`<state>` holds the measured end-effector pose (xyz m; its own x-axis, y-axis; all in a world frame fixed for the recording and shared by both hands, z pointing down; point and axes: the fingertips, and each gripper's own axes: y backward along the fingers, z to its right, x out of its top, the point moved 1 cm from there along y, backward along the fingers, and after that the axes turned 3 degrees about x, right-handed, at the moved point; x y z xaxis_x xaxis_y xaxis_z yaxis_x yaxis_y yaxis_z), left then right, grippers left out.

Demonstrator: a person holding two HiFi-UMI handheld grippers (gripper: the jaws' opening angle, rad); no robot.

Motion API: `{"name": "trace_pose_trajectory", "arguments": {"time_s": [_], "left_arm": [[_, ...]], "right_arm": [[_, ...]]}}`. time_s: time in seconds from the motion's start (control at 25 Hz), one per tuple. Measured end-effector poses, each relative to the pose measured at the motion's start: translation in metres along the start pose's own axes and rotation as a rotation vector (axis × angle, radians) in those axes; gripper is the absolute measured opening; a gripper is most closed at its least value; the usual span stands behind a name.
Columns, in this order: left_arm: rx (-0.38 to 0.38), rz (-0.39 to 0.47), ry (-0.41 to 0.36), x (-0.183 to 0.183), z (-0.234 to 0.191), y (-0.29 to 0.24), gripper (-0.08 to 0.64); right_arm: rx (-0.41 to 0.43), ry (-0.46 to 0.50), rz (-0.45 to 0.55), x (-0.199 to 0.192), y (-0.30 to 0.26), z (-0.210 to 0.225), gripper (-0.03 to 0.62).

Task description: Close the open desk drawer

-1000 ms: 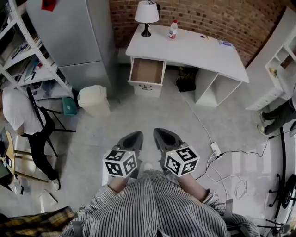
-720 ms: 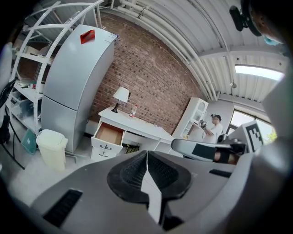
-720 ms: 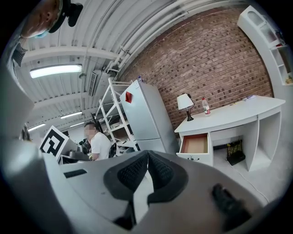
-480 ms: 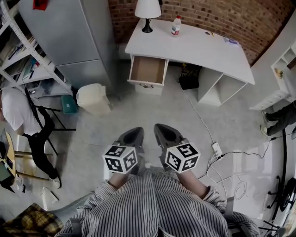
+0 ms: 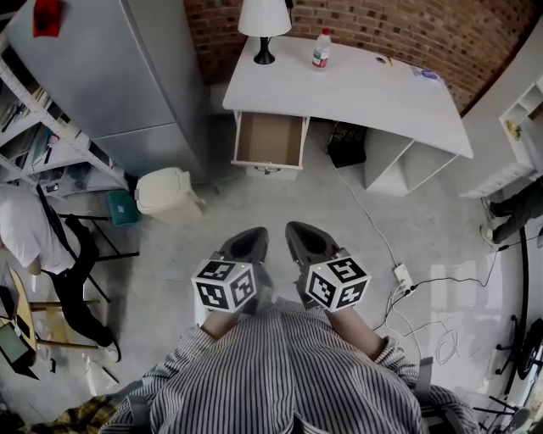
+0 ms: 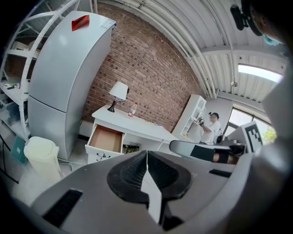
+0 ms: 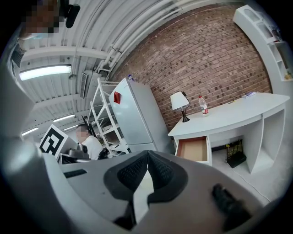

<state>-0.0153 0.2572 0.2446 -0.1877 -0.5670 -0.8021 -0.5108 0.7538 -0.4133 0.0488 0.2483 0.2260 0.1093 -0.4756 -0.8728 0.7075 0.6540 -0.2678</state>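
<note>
The white desk (image 5: pixel 373 93) stands against the brick wall at the top of the head view. Its left drawer (image 5: pixel 270 141) is pulled out, brown inside and empty, also seen as the drawer (image 6: pixel 106 138) in the left gripper view and the drawer (image 7: pixel 194 150) in the right gripper view. My left gripper (image 5: pixel 248 243) and right gripper (image 5: pixel 303 239) are held side by side over the floor, well short of the desk. Both are shut with nothing between the jaws.
A lamp (image 5: pixel 264 23) and a bottle (image 5: pixel 320 48) stand on the desk. A grey fridge (image 5: pixel 119 76) is left of it, with a white bin (image 5: pixel 167 194) in front. A person (image 5: pixel 34 233) stands by shelves at left. Cables and a power strip (image 5: pixel 401 277) lie at right.
The view has moved forward: the desk and drawer sit slightly closer and more centred. Both grippers stay shut, side by side.
</note>
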Motion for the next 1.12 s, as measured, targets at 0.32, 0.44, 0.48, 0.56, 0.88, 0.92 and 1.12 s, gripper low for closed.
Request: {"name": "trace_pose_trajectory", "arguments": {"time_s": [0.32, 0.44, 0.48, 0.56, 0.88, 0.92, 1.12], "left_arm": [[-0.051, -0.017, -0.019, 0.069, -0.054, -0.061, 0.017], [-0.067, -0.014, -0.029, 0.099, -0.076, -0.086, 0.017], [-0.072, -0.015, -0.032, 0.108, -0.083, -0.094, 0.017], [-0.084, -0.020, -0.039, 0.124, -0.094, -0.111, 0.017], [-0.122, -0.058, -0.047, 0.164, -0.142, -0.159, 0.017], [-0.126, -0.064, -0.042, 0.166, -0.145, -0.163, 0.017], [-0.150, -0.094, -0.022, 0.161, -0.150, -0.174, 0.017]], "right_arm": [[-0.051, -0.002, 0.018, 0.046, -0.081, 0.038, 0.015], [-0.072, 0.002, 0.032, 0.068, -0.113, 0.053, 0.015], [-0.079, 0.001, 0.036, 0.074, -0.123, 0.059, 0.015], [-0.094, -0.002, 0.043, 0.086, -0.142, 0.070, 0.015], [-0.128, -0.021, 0.047, 0.113, -0.210, 0.098, 0.015], [-0.132, -0.025, 0.042, 0.113, -0.214, 0.100, 0.015], [-0.163, -0.051, 0.023, 0.108, -0.218, 0.110, 0.015]]}}
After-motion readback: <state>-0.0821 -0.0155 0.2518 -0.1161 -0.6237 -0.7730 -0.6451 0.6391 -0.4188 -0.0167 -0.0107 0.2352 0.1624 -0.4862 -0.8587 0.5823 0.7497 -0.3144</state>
